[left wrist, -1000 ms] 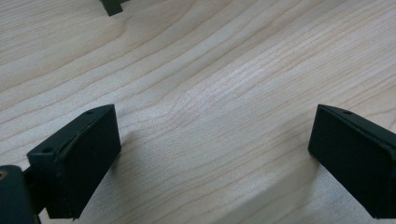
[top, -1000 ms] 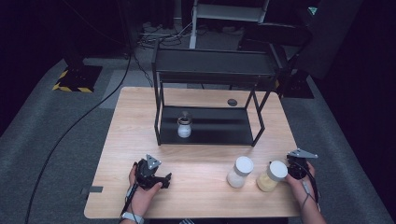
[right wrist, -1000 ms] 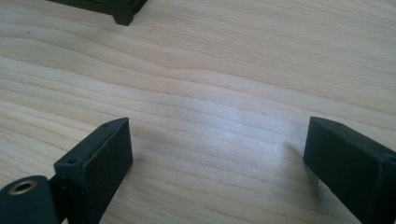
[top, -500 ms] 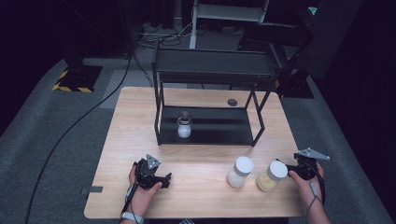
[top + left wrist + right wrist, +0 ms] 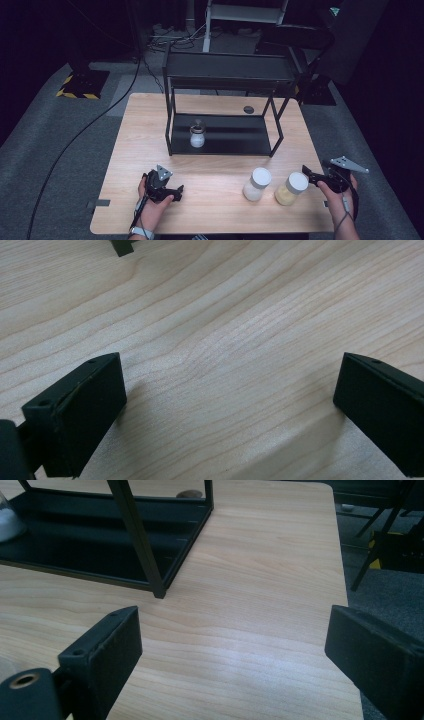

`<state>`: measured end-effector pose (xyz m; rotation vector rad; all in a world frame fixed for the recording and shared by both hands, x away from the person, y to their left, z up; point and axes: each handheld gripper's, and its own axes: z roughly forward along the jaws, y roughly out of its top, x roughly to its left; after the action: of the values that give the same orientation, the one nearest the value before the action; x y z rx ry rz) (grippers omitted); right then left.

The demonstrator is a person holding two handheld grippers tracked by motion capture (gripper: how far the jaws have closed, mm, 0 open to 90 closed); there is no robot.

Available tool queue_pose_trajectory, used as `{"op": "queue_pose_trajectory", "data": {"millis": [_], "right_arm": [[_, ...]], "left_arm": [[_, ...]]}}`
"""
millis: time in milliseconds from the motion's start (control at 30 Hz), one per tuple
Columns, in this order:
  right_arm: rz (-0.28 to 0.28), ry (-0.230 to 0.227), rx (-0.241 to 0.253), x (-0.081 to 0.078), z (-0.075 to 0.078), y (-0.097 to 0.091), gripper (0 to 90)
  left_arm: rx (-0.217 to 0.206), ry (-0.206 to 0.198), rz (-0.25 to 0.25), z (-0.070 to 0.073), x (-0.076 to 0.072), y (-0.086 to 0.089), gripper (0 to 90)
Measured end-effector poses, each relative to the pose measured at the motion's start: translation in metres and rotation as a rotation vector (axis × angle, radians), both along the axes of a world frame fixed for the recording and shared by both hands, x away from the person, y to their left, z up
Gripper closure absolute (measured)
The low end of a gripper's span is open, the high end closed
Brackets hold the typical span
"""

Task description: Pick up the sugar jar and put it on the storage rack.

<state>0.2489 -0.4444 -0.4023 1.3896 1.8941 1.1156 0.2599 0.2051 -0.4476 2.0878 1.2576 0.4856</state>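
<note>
The right claw [image 5: 309, 177] is held open at the right edge of the desk [image 5: 210, 215], its two jaws spread wide with nothing between them; in the right gripper view only bare wood is seen between the jaws. Just to its left, close to but not touching the jaw tips, a jar of yellowish powder [image 5: 291, 189] with a white lid is stood on the desk. A second jar [image 5: 256, 184], filled with a paler powder and also white-lidded, is placed just beside the first, on its left. The left claw [image 5: 176, 191] is rested low on the desk near the front edge, well apart from both jars; its jaws are likewise spread wide and nothing is gripped. Farther back, one black two-level shelf rack [image 5: 225, 75] is set on the desk. On its lower shelf a third, smaller jar [image 5: 197, 136] is stood upright, with white contents. One small dark round disc [image 5: 248, 109] is seen on the desk behind the rack.
</note>
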Motion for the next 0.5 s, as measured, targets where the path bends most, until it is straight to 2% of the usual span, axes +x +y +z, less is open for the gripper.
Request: {"op": "queue_pose_trajectory", "data": {"millis": [500], "right_arm": [[0.033,-0.061,0.026,-0.019,0.025,0.005,8.3]], "left_arm": [[0.000,0.000,0.000,0.000,0.000,0.000,0.6]]}}
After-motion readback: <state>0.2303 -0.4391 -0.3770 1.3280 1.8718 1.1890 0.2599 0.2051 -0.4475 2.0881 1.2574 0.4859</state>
